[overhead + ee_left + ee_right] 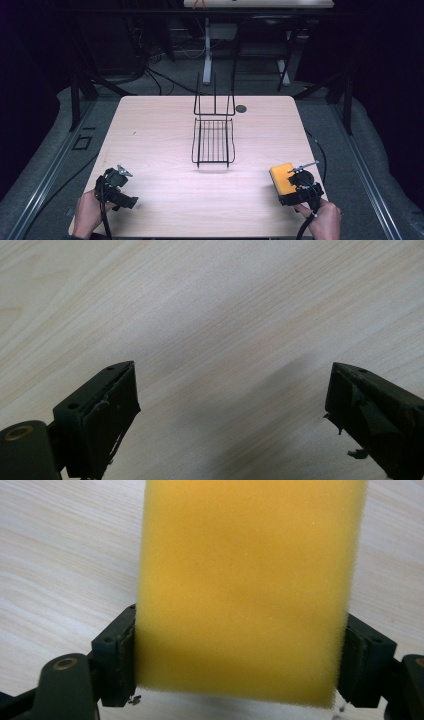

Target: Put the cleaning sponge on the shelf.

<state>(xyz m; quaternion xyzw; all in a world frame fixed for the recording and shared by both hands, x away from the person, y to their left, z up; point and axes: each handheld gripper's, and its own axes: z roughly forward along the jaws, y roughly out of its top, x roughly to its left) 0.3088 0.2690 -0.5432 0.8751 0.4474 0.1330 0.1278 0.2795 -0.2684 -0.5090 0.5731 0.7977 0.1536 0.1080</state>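
A yellow sponge [281, 178] is clamped in my right gripper [286, 186] near the table's front right corner. In the right gripper view the sponge [245, 585] stands tall between the two black jaws, which press on its sides, and the tabletop shows just beneath its lower edge. At the front left, my left gripper [116, 186] is held in a hand. Its jaws stand wide apart over bare wood in the left gripper view, where the gripper [232, 390] holds nothing. A black wire rack [213, 135] stands at the middle of the table.
The light wooden table [150, 130] has a small dark round disc [241, 108] beside the rack's back right. A cable [320, 150] runs off the right edge. Dark frames and another table's legs stand behind the far edge.
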